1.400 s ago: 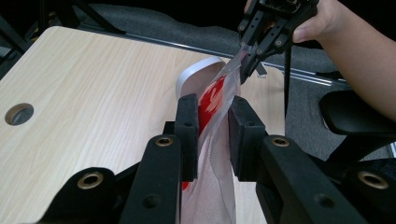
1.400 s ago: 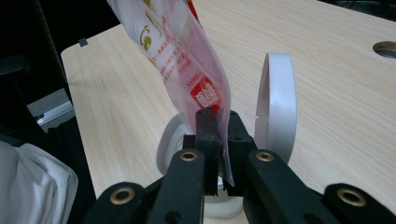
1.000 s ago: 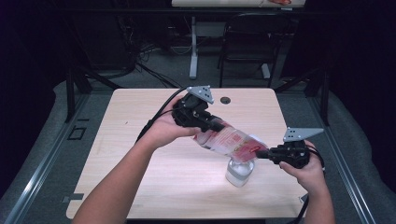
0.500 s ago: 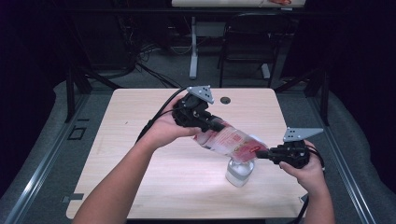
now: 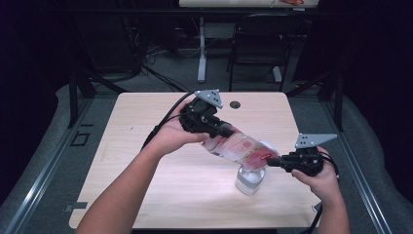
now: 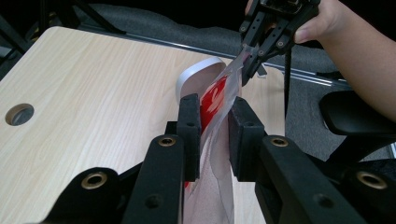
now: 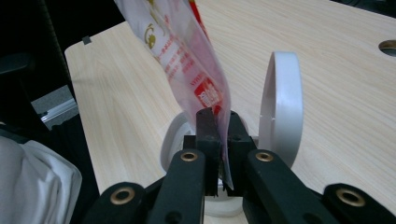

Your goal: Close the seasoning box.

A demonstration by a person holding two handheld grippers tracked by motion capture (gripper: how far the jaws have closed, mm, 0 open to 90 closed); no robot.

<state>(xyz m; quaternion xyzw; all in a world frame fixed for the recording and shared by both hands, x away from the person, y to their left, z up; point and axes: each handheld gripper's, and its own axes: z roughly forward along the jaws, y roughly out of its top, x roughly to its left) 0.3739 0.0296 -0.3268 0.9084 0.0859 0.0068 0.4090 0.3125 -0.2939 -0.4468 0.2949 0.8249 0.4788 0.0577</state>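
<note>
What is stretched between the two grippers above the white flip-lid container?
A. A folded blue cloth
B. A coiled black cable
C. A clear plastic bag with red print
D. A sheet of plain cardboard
C: the left gripper and the right gripper each clamp one end of the clear plastic bag with red print, held over the open white container.

Glossy clear plastic pouch, smooth white plastic container, matt pale wood-grain table
</note>
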